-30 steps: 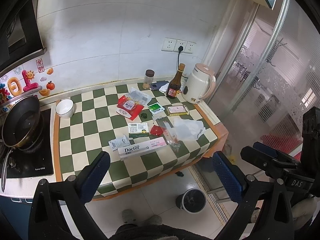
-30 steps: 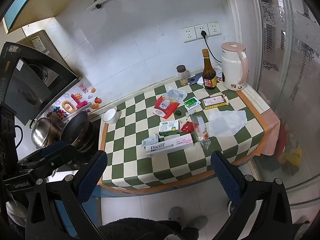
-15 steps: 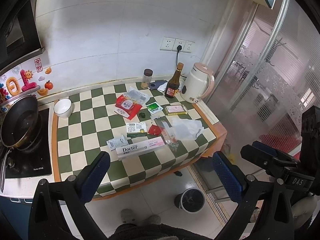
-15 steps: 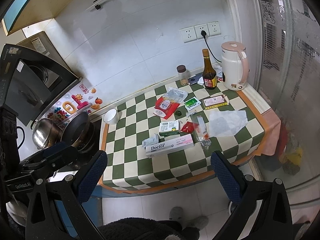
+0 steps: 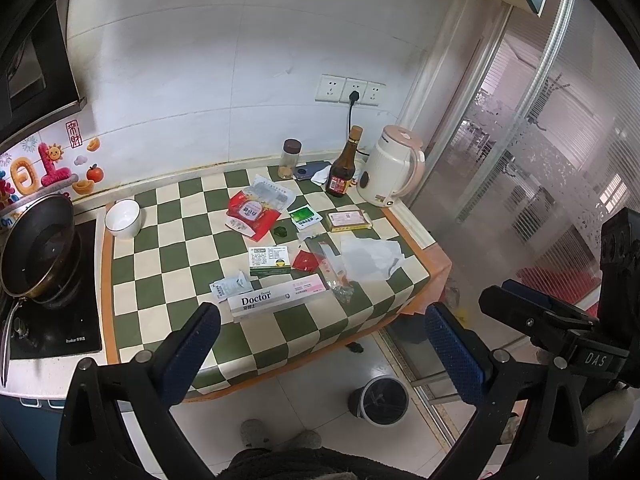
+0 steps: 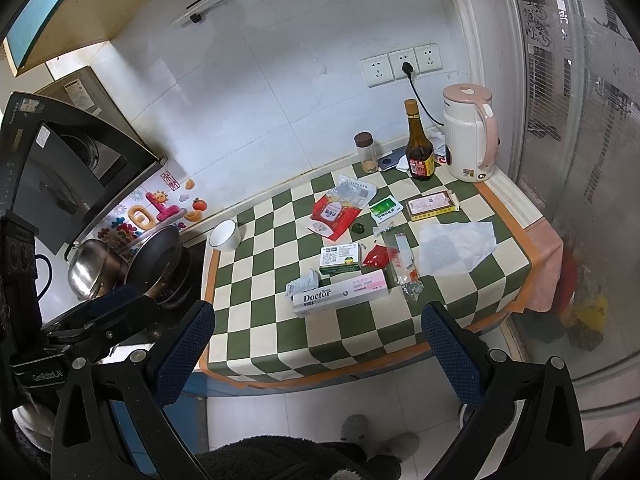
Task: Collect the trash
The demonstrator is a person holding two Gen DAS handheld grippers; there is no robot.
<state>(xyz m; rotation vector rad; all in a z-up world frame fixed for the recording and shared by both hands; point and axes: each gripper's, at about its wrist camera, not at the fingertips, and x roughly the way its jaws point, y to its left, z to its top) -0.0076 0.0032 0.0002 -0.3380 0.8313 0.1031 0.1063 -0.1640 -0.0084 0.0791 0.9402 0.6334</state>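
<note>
1. The left gripper [image 5: 320, 356] hangs with its jaws spread wide and nothing between them, above the floor just short of the near edge of the checkered cloth [image 5: 168, 256].
2. The right gripper [image 6: 318, 354] is likewise wide open and empty, level with that same near edge.
3. Landmark: the Doctor box [image 5: 280, 298], nearest the near edge. Left of it, touching its end, lies a small white sachet [image 5: 230, 286]; well beyond that, at the far left corner, stands a white bowl [image 5: 123, 218].
4. Behind the Doctor box sit a green-and-white carton [image 5: 269, 260] and a red wrapper [image 5: 306, 260]; further back, red-and-clear packets [image 5: 256, 210] and a green sachet [image 5: 305, 216].
5. Right of the Doctor box lie a clear wrapper [image 5: 334, 272] and a crumpled tissue [image 5: 370, 258], which reaches the cloth's right edge.
6. Down and right of the Doctor box, a bin [image 5: 380, 398] stands on the floor.
7. Risks, as I judge them: a flat sachet or the tissue may slip from wide fingers; a sweep past the far right could tip the bottle [image 5: 342, 172] or kettle [image 5: 392, 174], neither of them trash.
8. Room: the near edge is open for approach; the pan [image 5: 36, 248] crowds the left, a glass door the right.
</note>
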